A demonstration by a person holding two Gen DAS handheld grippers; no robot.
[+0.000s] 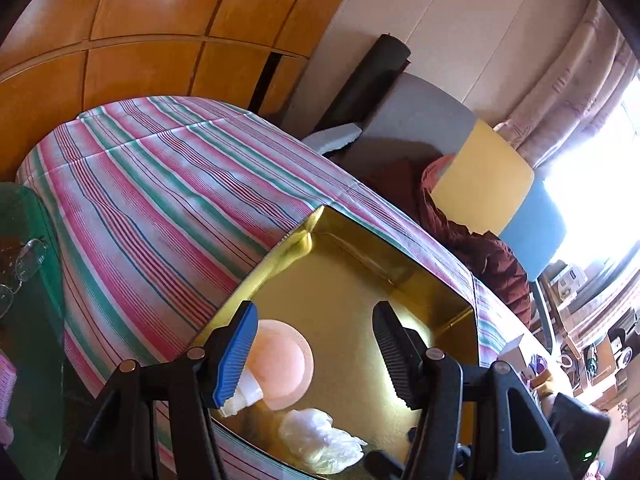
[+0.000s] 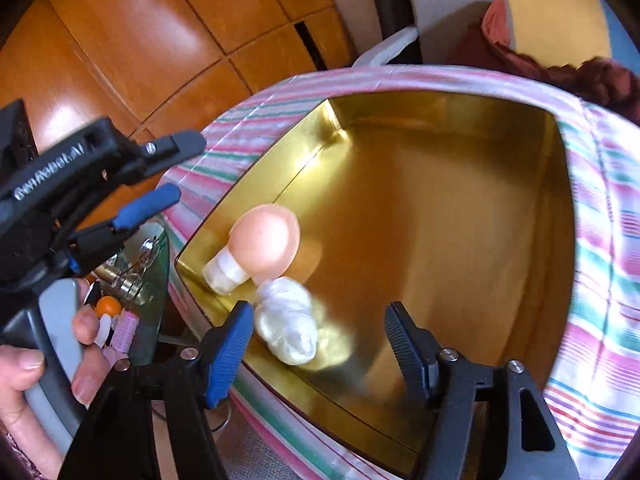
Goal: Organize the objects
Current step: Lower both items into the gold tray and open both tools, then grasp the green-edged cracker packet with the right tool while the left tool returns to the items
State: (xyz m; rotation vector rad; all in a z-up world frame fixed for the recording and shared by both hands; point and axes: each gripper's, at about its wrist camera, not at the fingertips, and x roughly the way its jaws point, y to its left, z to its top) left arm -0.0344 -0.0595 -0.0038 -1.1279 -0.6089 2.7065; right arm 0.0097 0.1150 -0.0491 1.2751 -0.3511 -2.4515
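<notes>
The striped cloth (image 1: 152, 184) covers the table, and on it lies the gold tray (image 2: 460, 208), the landmark here. Left of the tray, lower down, a glass shelf (image 2: 158, 276) carries spectacles (image 2: 148, 250) and small clutter. Inside the tray, close to its left wall, lies a peach dome-topped bottle (image 2: 260, 248) with a white neck; touching the bottle on the tray's near side rests a crumpled white plastic bag (image 2: 290, 328). The right tongs (image 2: 320, 340) hang over the tray's near part, released, nothing between them. The left tongs (image 1: 314, 356) also hover above the tray, spread apart and empty
</notes>
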